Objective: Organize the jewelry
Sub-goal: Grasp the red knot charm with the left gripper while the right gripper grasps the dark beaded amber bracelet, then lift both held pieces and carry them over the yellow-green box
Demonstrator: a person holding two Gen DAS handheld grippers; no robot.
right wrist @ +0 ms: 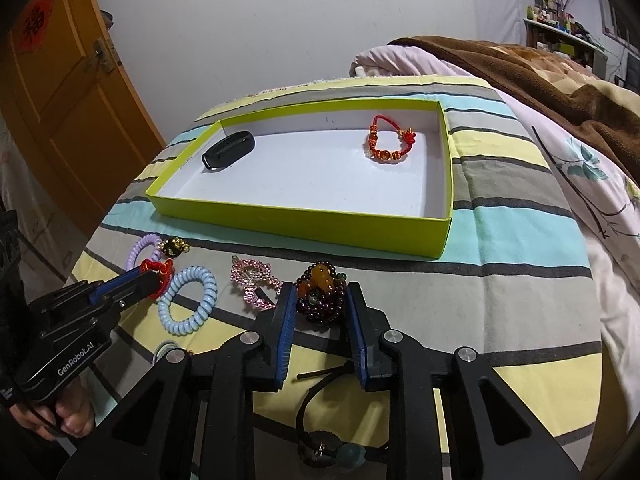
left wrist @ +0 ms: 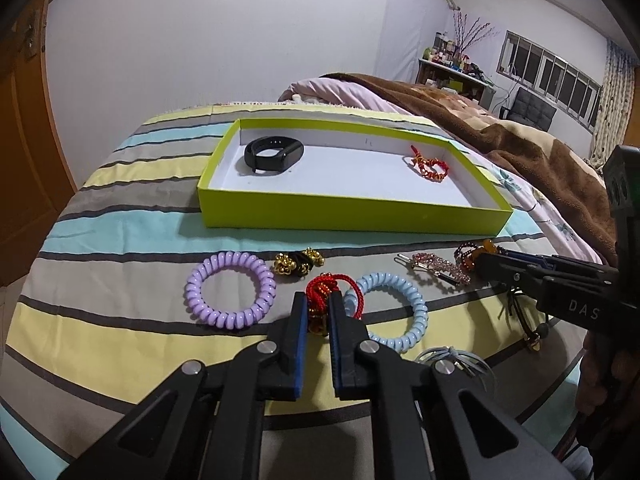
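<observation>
A lime-green tray [left wrist: 352,210] [right wrist: 304,222] with a white floor lies on the striped bedspread. It holds a black fitness band [left wrist: 274,155] [right wrist: 229,150] at the left and a red-and-gold bracelet [left wrist: 430,166] [right wrist: 390,142] at the right. In front of the tray, my left gripper [left wrist: 319,304] [right wrist: 154,280] is shut on a red cord bracelet [left wrist: 322,286]. My right gripper [right wrist: 320,294] [left wrist: 480,258] has its pads against both sides of a dark bead bracelet with an amber piece [right wrist: 322,298] [left wrist: 466,250], which rests on the bedspread.
Loose on the bedspread are a purple coil hair tie [left wrist: 230,294], a light-blue coil tie [left wrist: 400,312] [right wrist: 188,300], a gold-and-black bead piece [left wrist: 298,264], a pink rhinestone clip [left wrist: 436,268] [right wrist: 254,284] and a black cord with beads [right wrist: 332,448]. A brown blanket [left wrist: 520,140] lies to the right.
</observation>
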